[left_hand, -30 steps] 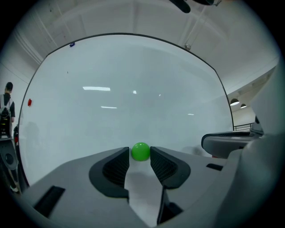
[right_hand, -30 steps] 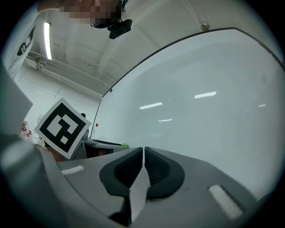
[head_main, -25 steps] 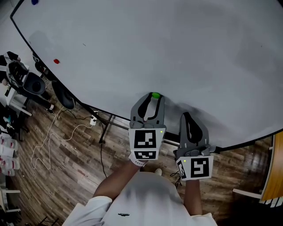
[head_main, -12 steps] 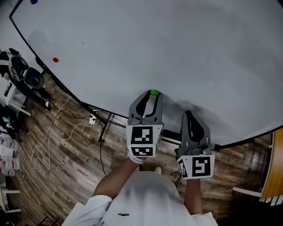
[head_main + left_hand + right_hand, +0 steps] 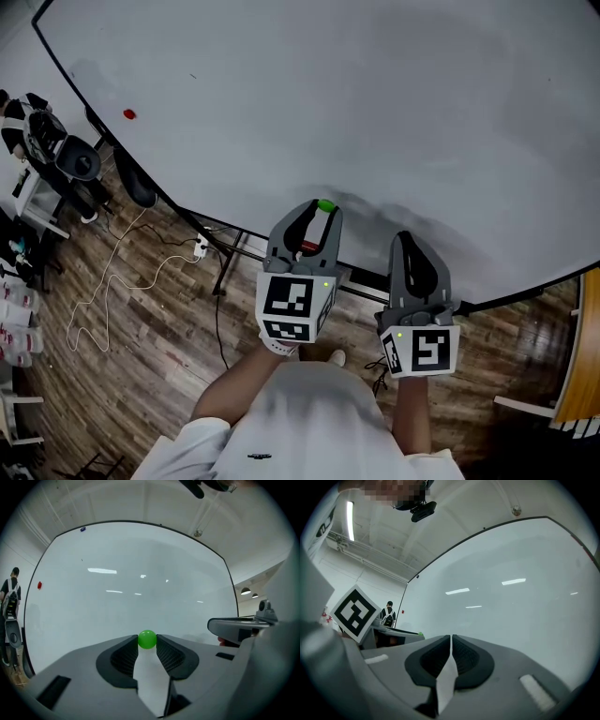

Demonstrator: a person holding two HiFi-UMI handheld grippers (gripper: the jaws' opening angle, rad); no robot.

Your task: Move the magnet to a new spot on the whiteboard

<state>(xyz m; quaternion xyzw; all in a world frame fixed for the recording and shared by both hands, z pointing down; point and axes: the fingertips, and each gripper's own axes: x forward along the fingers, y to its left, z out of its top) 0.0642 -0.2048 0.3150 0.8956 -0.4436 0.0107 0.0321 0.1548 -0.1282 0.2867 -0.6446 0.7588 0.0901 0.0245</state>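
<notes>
A small green ball magnet [image 5: 325, 205] sits at the lower part of the large whiteboard [image 5: 375, 94]. My left gripper [image 5: 322, 210] is shut on it, one fingertip on each side. The left gripper view has the green magnet [image 5: 147, 639] pinched at the tips of the left gripper [image 5: 147, 637], with the whiteboard [image 5: 131, 583] close behind; whether the magnet touches the board I cannot tell. My right gripper [image 5: 406, 242] hangs just to the right, shut and holding nothing. Its own view has the right gripper [image 5: 450, 637] with jaws together, facing the whiteboard [image 5: 511, 597].
A red magnet [image 5: 129, 114] sticks to the board far to the left, and a blue one [image 5: 83, 528] near its top edge. Chairs and gear [image 5: 70, 164] stand at the left. Cables [image 5: 112, 281] trail over the wooden floor by the board's stand [image 5: 225, 262]. A person [image 5: 11, 592] stands far left.
My left gripper, still shut on the green magnet, has shifted a little to the left and back toward my body. The right gripper has kept still.
</notes>
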